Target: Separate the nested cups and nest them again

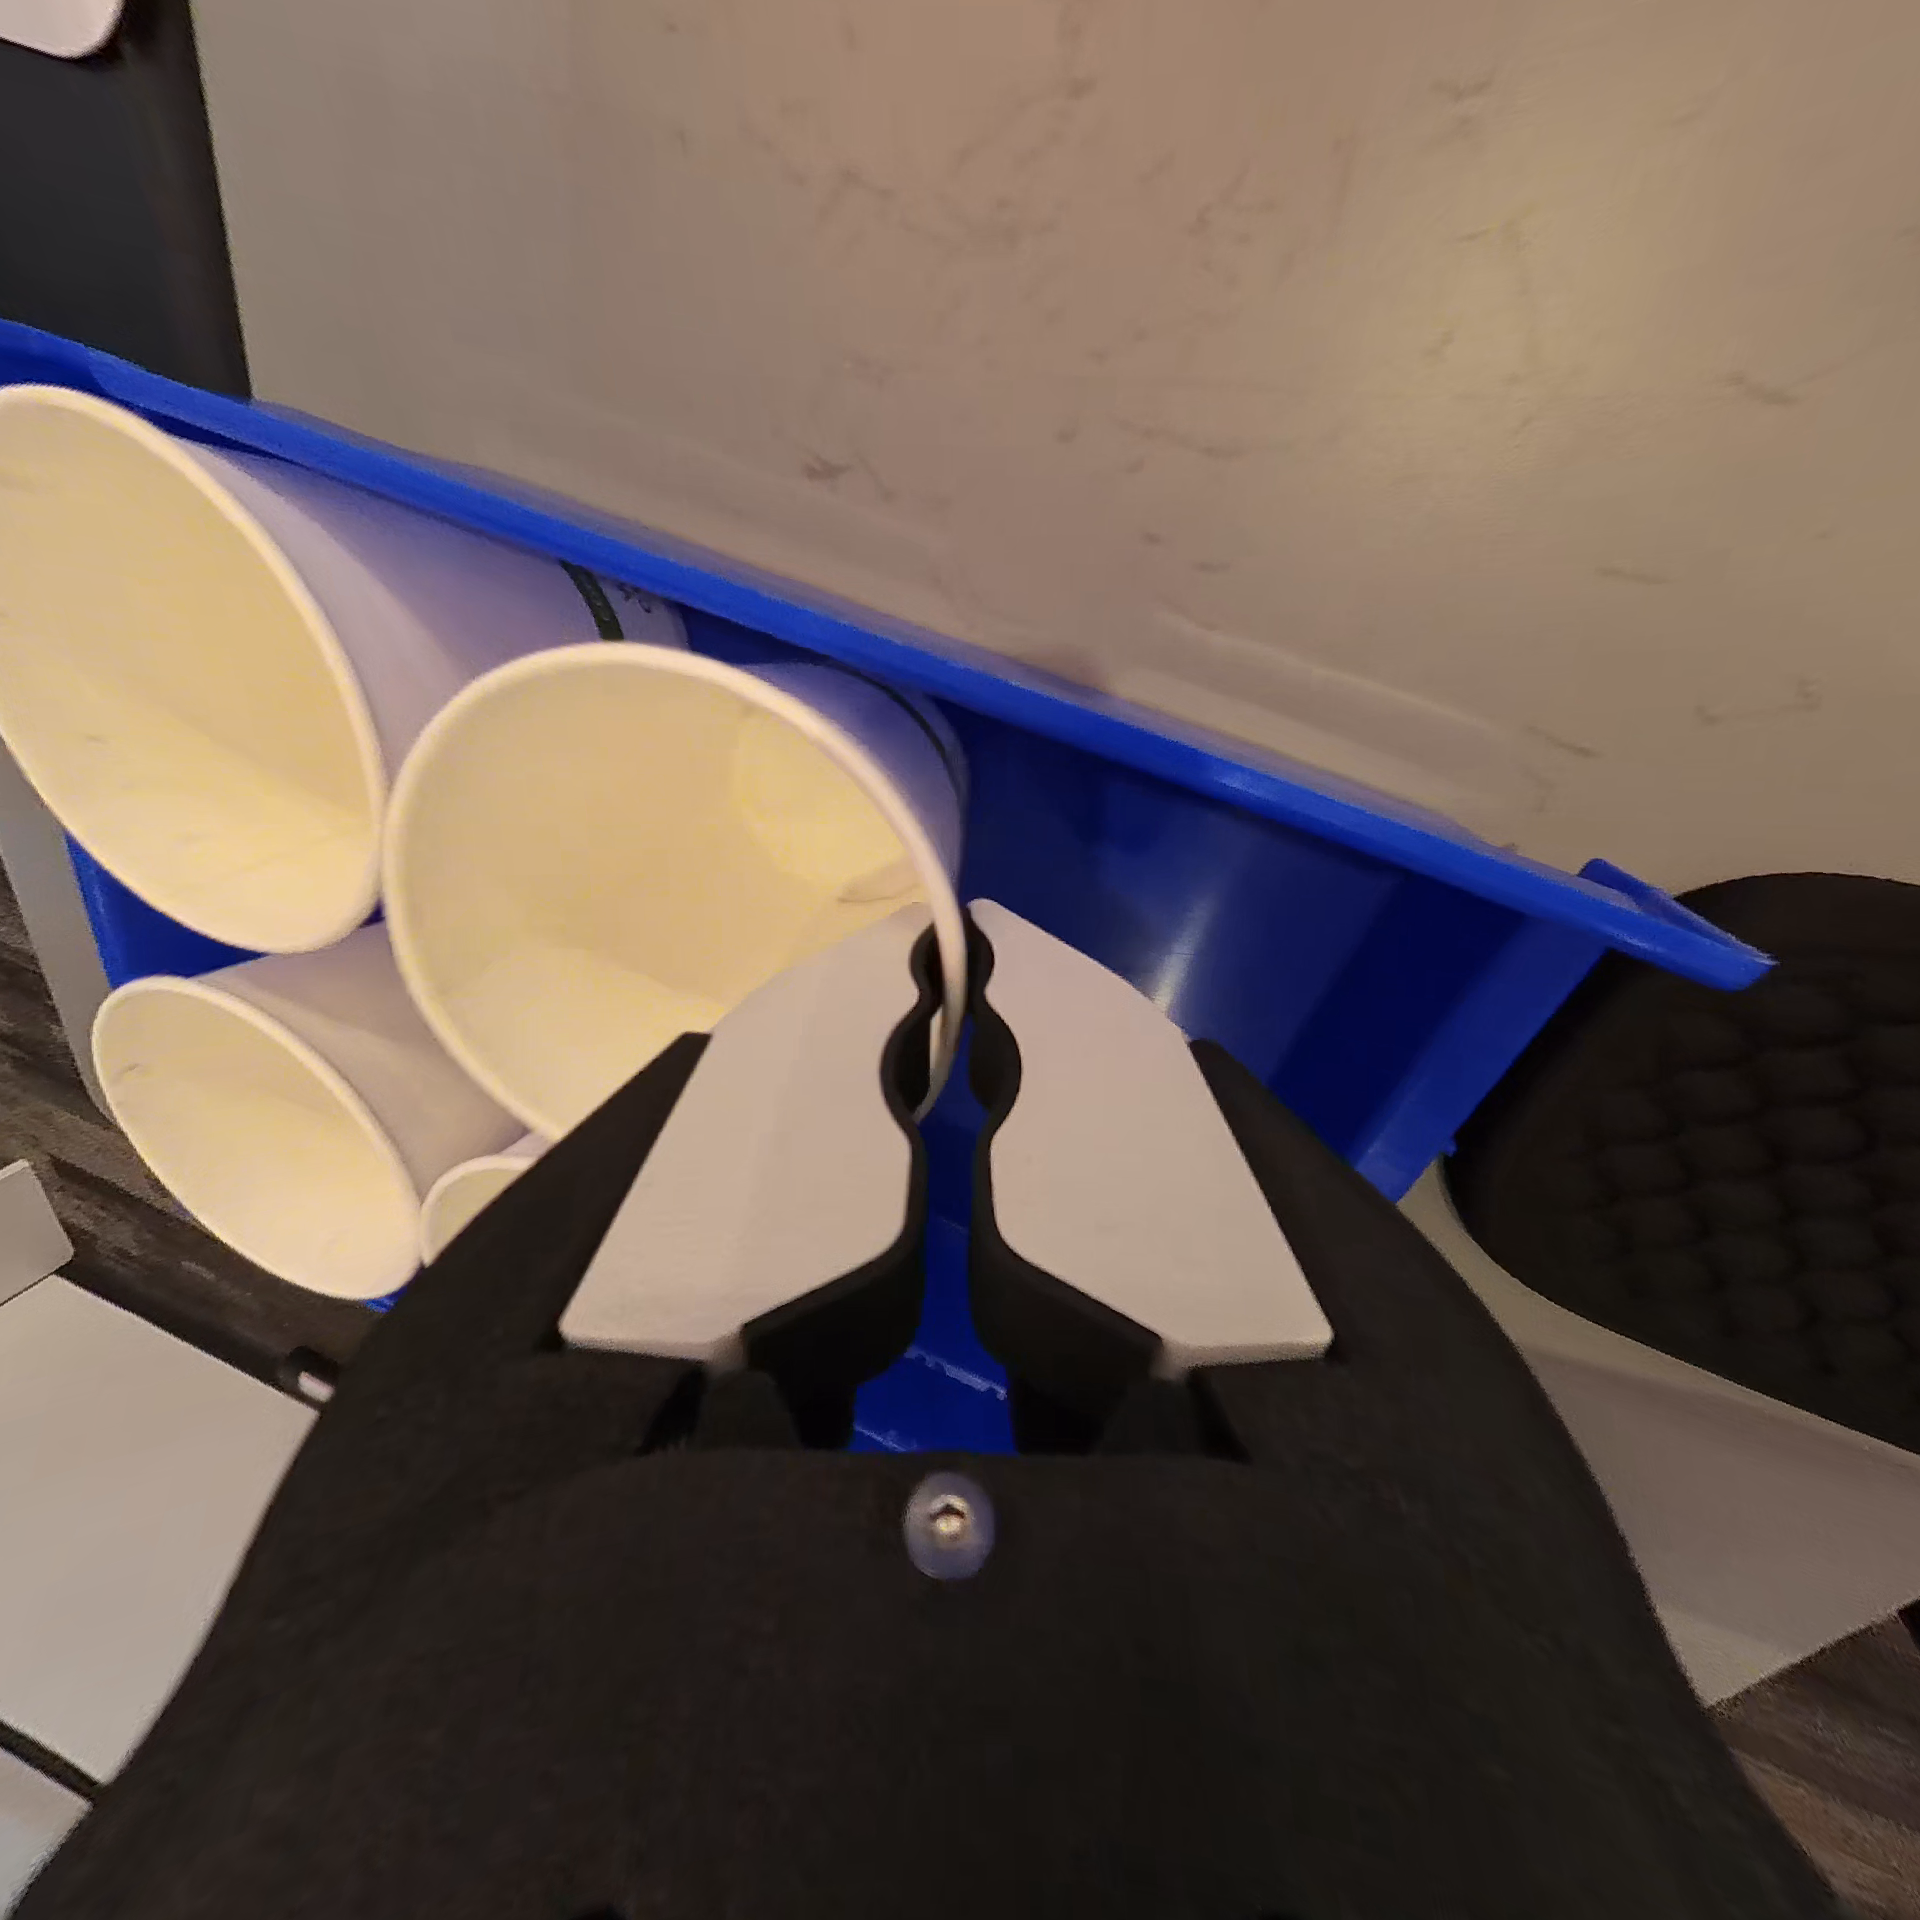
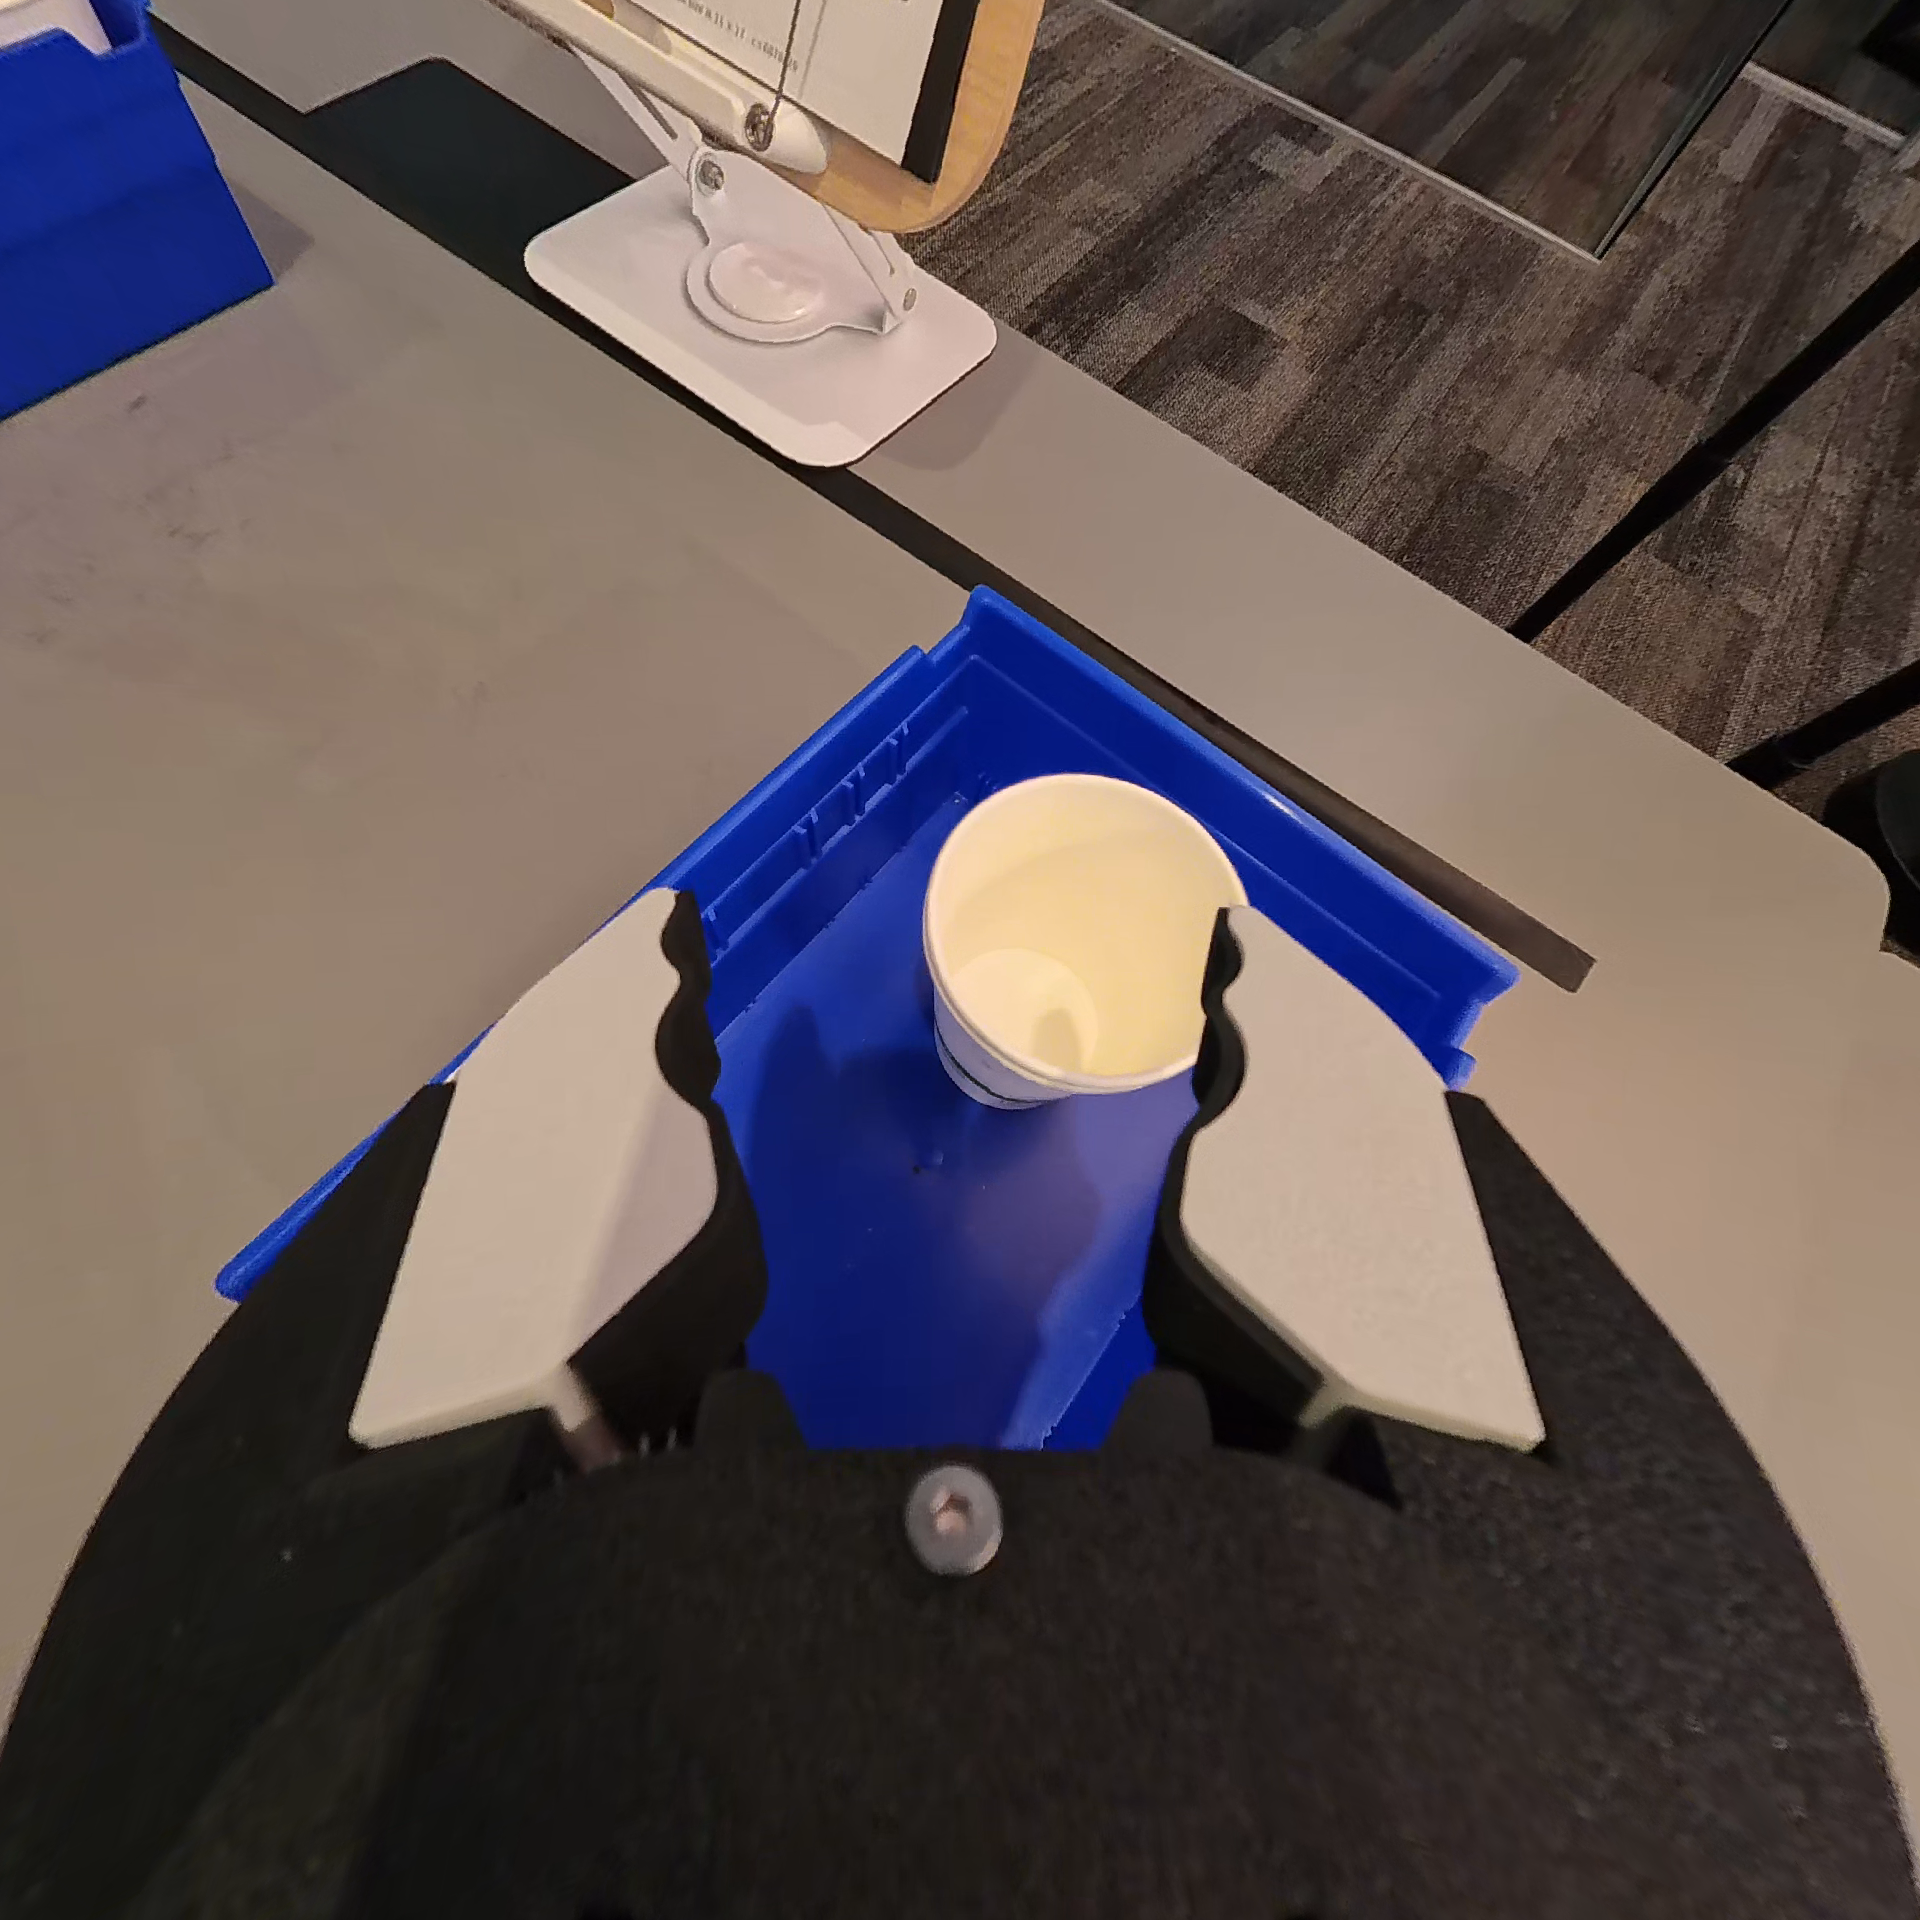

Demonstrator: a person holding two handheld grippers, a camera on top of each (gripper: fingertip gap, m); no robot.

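Observation:
In the left wrist view my left gripper is shut on the rim wall of a white paper cup, one pad inside and one outside. The cup is tilted with its mouth toward me in a blue bin. Three more white cups are beside it. In the right wrist view my right gripper is wide open and empty above a second blue bin. A single white cup stands upright in it, near my right fingertip.
Both bins sit on a grey table. A white stand with a wood-framed board is at the table's far edge, and another blue bin is at the far left. A black chair seat is beyond the left bin.

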